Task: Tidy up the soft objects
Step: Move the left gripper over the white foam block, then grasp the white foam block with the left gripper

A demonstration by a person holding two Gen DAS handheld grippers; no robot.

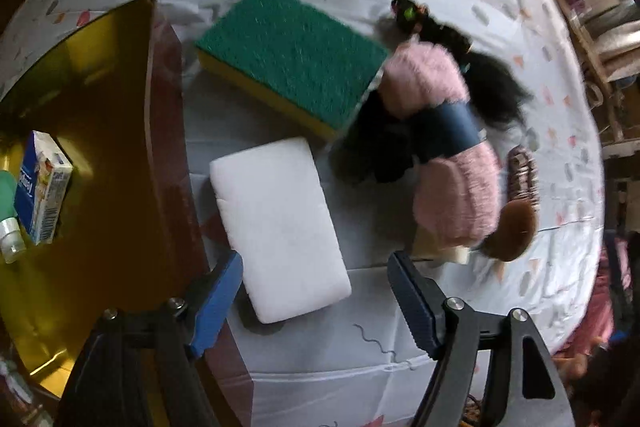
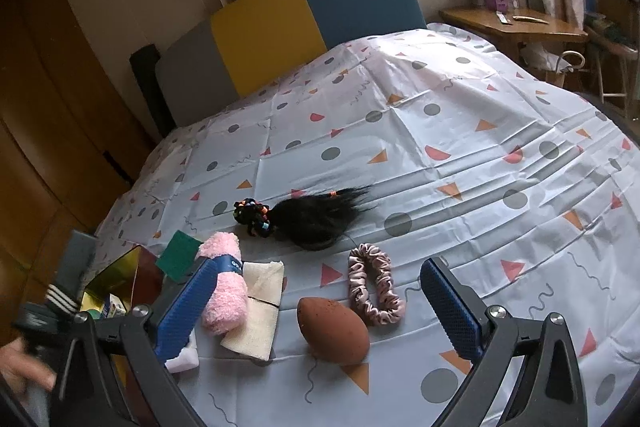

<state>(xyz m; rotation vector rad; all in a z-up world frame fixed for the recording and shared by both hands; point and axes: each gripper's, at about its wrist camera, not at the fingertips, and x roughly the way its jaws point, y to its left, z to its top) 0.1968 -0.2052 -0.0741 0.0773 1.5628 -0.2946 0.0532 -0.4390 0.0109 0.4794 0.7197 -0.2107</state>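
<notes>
On the bed (image 2: 440, 131) my soft things lie in a near-left cluster beside the gold box (image 1: 100, 147). My left gripper (image 1: 316, 303) hangs spread wide over the white sponge (image 1: 280, 227), gripping nothing; I judge a grasp comes next, needing a descent and squeeze. Right gripper (image 2: 316, 311) stands released, empty, above the brown puff (image 2: 332, 331).

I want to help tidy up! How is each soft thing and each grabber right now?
white sponge: flat, below open left gripper
green sponge: flat, green up
pink socks: banded roll
brown puff: lying loose
scrunchie: loose
right gripper: open, empty
</notes>
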